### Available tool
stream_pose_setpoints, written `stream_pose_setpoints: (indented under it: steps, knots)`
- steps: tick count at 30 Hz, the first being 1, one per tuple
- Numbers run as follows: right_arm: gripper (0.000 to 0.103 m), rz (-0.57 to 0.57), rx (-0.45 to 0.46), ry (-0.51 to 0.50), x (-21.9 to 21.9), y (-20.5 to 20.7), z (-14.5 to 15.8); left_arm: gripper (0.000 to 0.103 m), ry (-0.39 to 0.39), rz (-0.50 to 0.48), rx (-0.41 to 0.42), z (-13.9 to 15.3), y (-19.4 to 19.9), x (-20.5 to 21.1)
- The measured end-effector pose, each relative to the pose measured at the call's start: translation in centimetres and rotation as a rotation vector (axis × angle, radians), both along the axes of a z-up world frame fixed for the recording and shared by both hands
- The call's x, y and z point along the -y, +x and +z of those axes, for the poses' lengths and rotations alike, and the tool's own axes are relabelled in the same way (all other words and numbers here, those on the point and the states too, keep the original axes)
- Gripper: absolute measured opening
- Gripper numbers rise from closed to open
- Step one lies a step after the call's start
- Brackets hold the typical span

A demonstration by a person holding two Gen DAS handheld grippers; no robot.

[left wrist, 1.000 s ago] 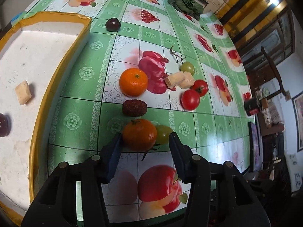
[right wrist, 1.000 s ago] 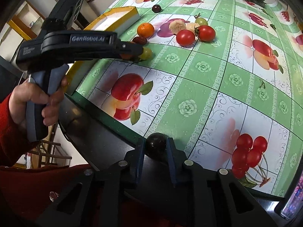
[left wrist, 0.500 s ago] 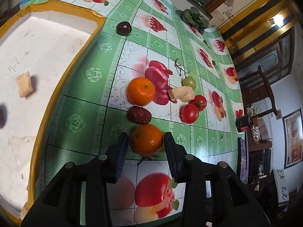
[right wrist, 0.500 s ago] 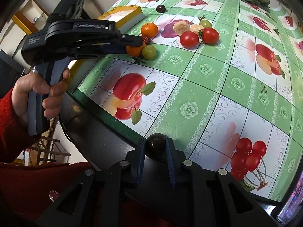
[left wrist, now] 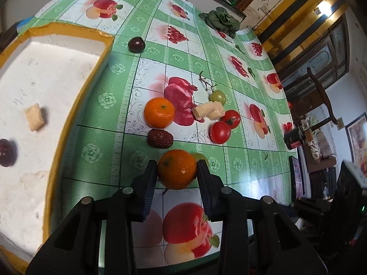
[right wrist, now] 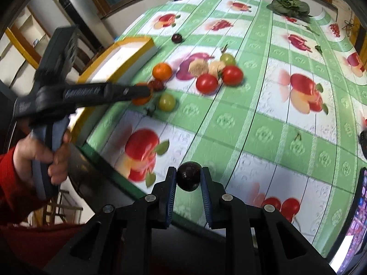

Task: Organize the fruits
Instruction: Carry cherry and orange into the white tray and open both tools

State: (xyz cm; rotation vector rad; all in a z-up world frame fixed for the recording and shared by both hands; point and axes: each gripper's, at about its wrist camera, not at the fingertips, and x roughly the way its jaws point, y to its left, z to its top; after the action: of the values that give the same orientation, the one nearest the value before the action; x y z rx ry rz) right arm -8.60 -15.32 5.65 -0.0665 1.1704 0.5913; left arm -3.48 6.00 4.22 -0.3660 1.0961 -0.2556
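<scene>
A: Progress check. In the yellow-rimmed tray [left wrist: 68, 123]: one pale cube [left wrist: 34, 116] and one dark plum [left wrist: 6, 152]. Nothing more visible inside.

B: Left on the surface [left wrist: 107, 123]: loose orange [left wrist: 159, 112], wrinkled red date [left wrist: 159, 138], two red tomatoes [left wrist: 224, 126], green grape [left wrist: 218, 96], two more pale cubes [left wrist: 208, 111], a second green fruit [right wrist: 167, 101], another dark plum [left wrist: 136, 44] near the tray's far corner. Leafy greens [left wrist: 222, 20] at the far edge, untouched.

A: Left tongs [left wrist: 176, 171]?

B: Closing around a second orange [left wrist: 177, 171], near the surface's front edge, just beside the date; pads against both sides of the fruit, or nearly so. Not clear whether lifted yet.

A: Right tongs [right wrist: 188, 177]?

B: Clamped on a small dark round fruit [right wrist: 188, 176], held above the front edge of the surface, well apart from the tray.

A: Estimate: early stage. Two items stowed, two in the tongs, most fruit still out.

B: Writing: white lettering along the side of the left tongs body [right wrist: 82, 92] in the right wrist view, too smeared by motion blur to read. No other legible labels; fruit pictures on the tablecloth only.
</scene>
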Motion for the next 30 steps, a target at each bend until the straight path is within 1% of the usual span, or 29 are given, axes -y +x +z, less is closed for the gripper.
stream_pose_setpoints:
  steps: [7,11,18,24,30]
  knots:
    - [0.021,-0.038,0.026,0.065,-1.2,2.3,0.9,0.033,0.122,-0.022,0.003,1.6,-1.1,-0.5]
    - [0.021,-0.027,0.034,0.084,-2.5,3.3,1.2,0.033,0.187,-0.022,0.005,2.5,-1.1,-1.0]
    - [0.021,0.009,0.071,0.089,-5.0,4.4,2.3,0.033,0.305,-0.017,0.034,3.8,-1.5,-1.7]
    - [0.021,0.045,0.093,0.092,-7.4,5.4,3.4,0.033,0.356,0.017,0.046,4.2,-1.8,-3.5]
    - [0.021,0.089,0.118,0.111,-11.0,6.6,4.7,0.033,0.344,0.074,0.048,4.4,-2.2,-6.7]
